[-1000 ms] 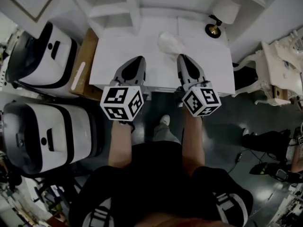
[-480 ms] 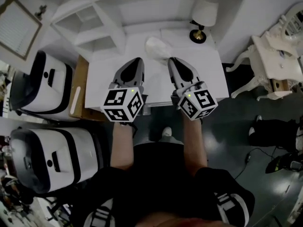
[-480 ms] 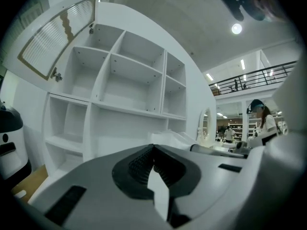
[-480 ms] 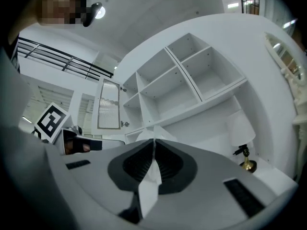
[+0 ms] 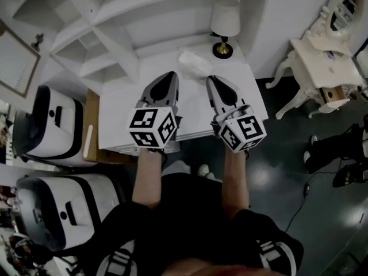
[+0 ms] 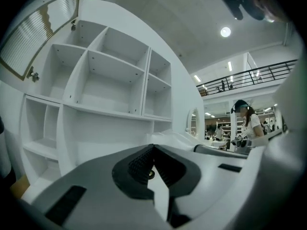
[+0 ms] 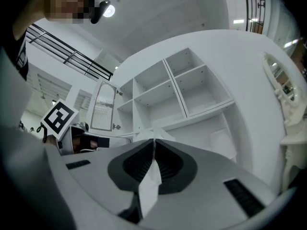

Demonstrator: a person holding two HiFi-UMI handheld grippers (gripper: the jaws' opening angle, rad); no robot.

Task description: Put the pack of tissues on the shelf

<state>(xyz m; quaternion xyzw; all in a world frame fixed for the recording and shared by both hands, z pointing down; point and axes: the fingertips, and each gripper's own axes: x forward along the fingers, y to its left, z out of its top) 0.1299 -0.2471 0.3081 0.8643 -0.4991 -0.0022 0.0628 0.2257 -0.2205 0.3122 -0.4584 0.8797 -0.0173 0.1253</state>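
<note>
- Head view: left tongs (image 5: 170,75) and right tongs (image 5: 212,79) are side by side over the desk (image 5: 192,111), both pointing to 12 o'clock.
- The pack of tissues (image 5: 194,64) lies on the desk near its far edge. It is just ahead of the tips, between their two lines, and neither seems to touch it.
- Change over the last second: the desk has swung in frame. The shelf (image 5: 109,56) slid out to 10 o'clock, and a lamp (image 5: 224,25) came in at 1 o'clock of the pack.
- The tongs kept their side-by-side pose. That looks like stepping up and squaring to the pack, not a grasp.
- Left gripper view: jaws together at the tips, nothing between them. The shelf compartments ahead are bare.
- Right gripper view: jaws together too, nothing pinched. A white crumpled shape just past the tips is probably the pack.
- Judgement: still the approach stage. The pack is not lifted and nothing is on the shelf.
- Next: the jaws must open before either can take the pack. The wrap looks soft and may crumple or slip, so take a deep bite.
</note>
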